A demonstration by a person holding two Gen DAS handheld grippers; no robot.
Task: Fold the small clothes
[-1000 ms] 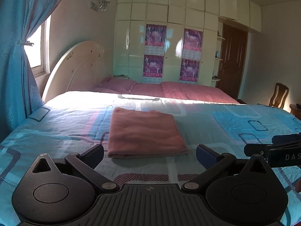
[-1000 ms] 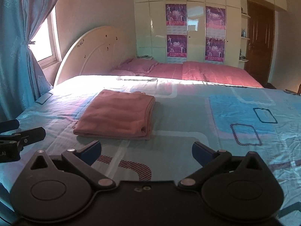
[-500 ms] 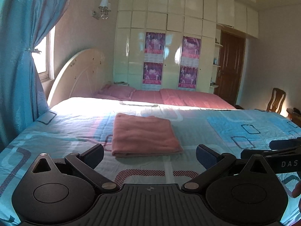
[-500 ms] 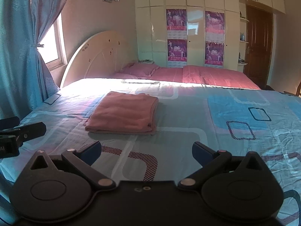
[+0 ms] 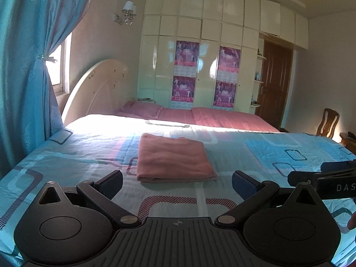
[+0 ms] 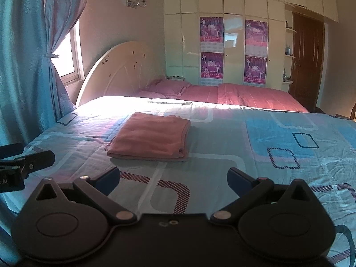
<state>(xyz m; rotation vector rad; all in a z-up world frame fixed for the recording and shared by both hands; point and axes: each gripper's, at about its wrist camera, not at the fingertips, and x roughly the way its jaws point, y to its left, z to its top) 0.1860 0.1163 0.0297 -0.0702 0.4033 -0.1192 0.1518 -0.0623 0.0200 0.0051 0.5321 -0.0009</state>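
Note:
A pink cloth lies folded into a flat rectangle on the blue patterned bedsheet. In the right wrist view the same pink cloth sits left of centre, its stacked folded edges facing right. My left gripper is open and empty, held back from the cloth's near edge. My right gripper is also open and empty, well short of the cloth. The right gripper's body shows at the right edge of the left wrist view; the left gripper's body shows at the left edge of the right wrist view.
A pink bedspread and pillow lie at the far side by the cream headboard. A blue curtain hangs at left. Wardrobe, brown door and wooden chair stand behind.
Both grippers have drawn back and risen from the folded cloth, which now looks smaller and farther. The cloth has not moved. Both stay open.

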